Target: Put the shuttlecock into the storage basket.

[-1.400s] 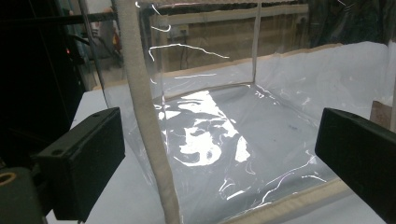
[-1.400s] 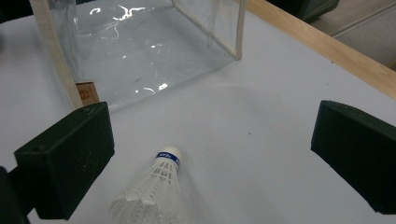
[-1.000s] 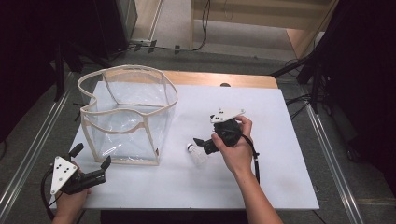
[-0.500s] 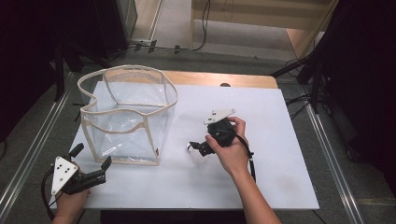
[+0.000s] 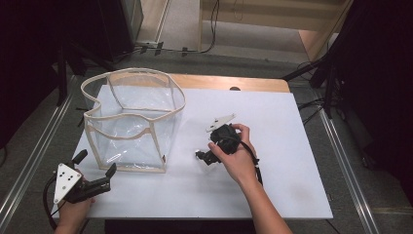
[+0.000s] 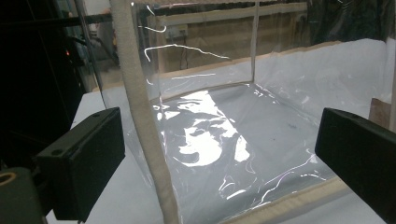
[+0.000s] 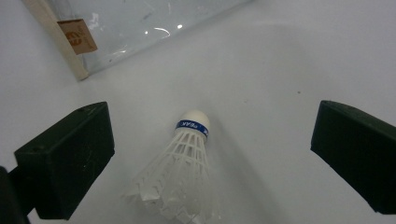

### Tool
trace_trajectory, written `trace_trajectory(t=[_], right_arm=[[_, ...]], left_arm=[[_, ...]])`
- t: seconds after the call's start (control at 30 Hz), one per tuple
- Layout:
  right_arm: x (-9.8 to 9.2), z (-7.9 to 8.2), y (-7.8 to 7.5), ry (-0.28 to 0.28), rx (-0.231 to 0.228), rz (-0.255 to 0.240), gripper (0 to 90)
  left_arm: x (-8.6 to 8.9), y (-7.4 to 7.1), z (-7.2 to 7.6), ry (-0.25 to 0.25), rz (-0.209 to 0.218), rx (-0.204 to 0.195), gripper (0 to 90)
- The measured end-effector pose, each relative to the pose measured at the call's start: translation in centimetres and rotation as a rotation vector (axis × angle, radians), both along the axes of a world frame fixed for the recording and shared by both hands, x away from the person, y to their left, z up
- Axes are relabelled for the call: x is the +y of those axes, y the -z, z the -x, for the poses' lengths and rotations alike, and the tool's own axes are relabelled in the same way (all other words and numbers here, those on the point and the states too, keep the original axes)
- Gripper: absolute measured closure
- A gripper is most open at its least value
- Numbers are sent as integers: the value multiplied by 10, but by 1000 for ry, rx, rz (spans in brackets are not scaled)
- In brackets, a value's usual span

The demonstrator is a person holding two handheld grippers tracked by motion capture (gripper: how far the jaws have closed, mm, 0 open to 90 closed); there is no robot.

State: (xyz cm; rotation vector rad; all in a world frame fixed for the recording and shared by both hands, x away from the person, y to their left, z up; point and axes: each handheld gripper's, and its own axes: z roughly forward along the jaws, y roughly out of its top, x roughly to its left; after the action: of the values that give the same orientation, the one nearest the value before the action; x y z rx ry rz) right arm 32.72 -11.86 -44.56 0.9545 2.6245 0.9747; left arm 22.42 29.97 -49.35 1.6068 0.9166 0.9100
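A white feather shuttlecock (image 7: 187, 163) with a blue band lies on its side on the white table (image 5: 292, 146), cork tip pointing away from the camera. My right gripper (image 7: 210, 154) is open, one jaw on each side of the shuttlecock, neither touching it. From above, the right gripper (image 5: 205, 158) and the hand cover most of the shuttlecock. A clear plastic bag (image 5: 131, 117) with beige trim stands open at the table's left. My left gripper (image 5: 96, 164) is open near the front left corner, aimed at the bag's beige corner seam (image 6: 140, 116).
A brown label (image 7: 77, 35) hangs at the bag's lower corner, just beyond the shuttlecock. A wooden strip (image 5: 229, 83) runs along the table's far edge. Metal rails (image 5: 341, 161) flank both sides. A cable (image 5: 255, 163) trails over the right wrist.
The right hand has shifted a little left and down over the shuttlecock, which now sits between the open jaws and is mostly covered from above. The left gripper has stayed put.
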Motion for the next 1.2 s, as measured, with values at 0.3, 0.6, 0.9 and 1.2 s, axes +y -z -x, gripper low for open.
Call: trace_trajectory(t=[0.3, 0.6, 0.9, 1.2], right_arm=[[4, -3, 6, 34, 40, 45, 123], [12, -8, 12, 38, 95, 44, 123], [25, -14, 21, 34, 157, 69, 183], [32, -17, 29, 46, 193, 89, 269]], left_arm=[[0, 0, 0, 0, 4, 0, 23], [0, 0, 0, 2, 1, 0, 23], [0, 0, 0, 1, 5, 0, 23], [1, 0, -1, 0, 8, 2, 23]])
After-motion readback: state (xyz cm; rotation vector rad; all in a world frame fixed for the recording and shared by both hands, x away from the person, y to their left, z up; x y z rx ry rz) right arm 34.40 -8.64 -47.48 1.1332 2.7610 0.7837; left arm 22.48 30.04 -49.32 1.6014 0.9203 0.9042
